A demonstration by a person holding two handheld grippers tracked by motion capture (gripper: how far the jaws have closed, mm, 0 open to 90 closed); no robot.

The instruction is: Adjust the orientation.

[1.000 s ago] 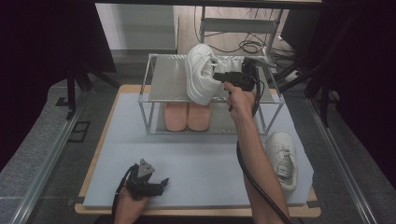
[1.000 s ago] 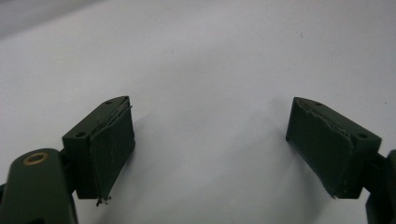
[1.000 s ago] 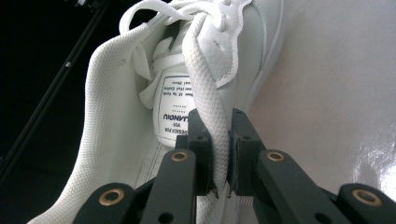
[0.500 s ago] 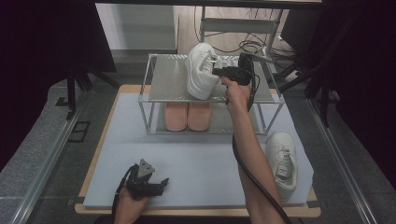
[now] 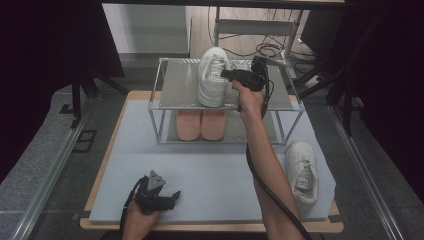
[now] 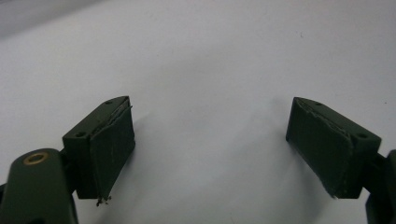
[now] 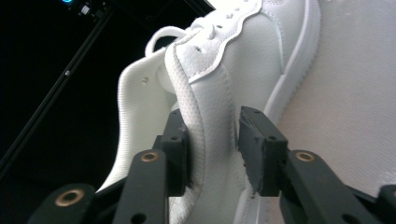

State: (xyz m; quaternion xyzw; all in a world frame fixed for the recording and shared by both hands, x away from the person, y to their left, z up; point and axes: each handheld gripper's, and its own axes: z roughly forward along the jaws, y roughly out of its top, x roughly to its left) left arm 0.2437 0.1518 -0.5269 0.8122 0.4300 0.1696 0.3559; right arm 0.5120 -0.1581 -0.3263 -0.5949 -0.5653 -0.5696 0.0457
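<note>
A white sneaker (image 5: 212,75) lies on the top shelf of a metal rack (image 5: 180,90). My right gripper (image 5: 225,74) reaches it from the right at shelf height. In the right gripper view its jaws (image 7: 212,123) straddle the padded collar of the sneaker (image 7: 243,60). They have just been opening, and a thin gap shows at the right pad (image 7: 254,144). The second white sneaker (image 5: 301,172) rests on the grey mat at the right. My left gripper (image 5: 170,197) lies on the mat near the front edge, open (image 6: 210,140) with nothing between its jaws.
A pair of pink shoes (image 5: 200,124) stands on the rack's lower level. The grey mat (image 5: 210,170) covers a wooden table. The right gripper's cable trails along the forearm. Cables and dark stands lie behind the rack.
The right hand and its gripper have shifted slightly farther back over the shelf. The white sneaker stays on the shelf. The left gripper has not moved.
</note>
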